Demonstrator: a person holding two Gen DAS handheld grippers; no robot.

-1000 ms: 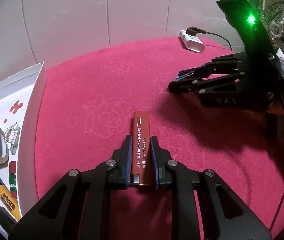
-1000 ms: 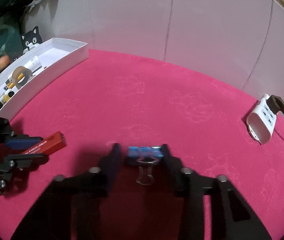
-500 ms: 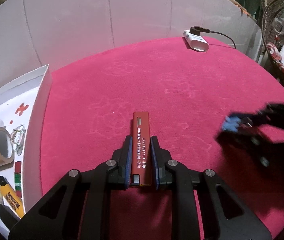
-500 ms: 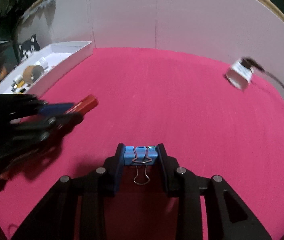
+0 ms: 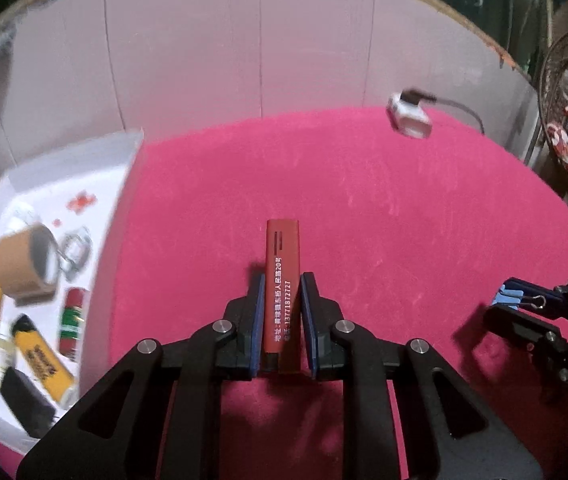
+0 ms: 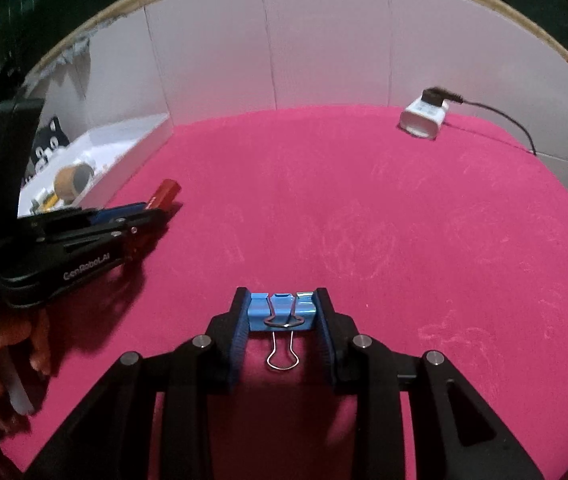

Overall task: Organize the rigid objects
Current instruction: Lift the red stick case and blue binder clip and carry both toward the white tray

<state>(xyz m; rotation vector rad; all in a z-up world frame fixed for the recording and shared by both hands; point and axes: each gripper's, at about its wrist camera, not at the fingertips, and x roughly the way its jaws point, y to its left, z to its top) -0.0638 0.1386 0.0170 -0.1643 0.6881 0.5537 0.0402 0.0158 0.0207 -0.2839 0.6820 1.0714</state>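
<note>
Left wrist view: the left tool (image 5: pixel 281 312) grips a red lighter (image 5: pixel 281 280) lengthwise between its pads, above the pink table (image 5: pixel 364 200). Right of the lighter, the right tool (image 6: pixel 282 312) clamps a blue binder clip (image 6: pixel 281 308). Left of the lighter, farther off, sits a white tray (image 5: pixel 123 184).

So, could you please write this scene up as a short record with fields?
surface: pink cloth
left gripper: shut on red lighter
right gripper: shut on blue clip
tray: white, at the left, holds tape roll, yellow lighter and other small items
charger: white, plugged in, at the far right of the cloth
</note>
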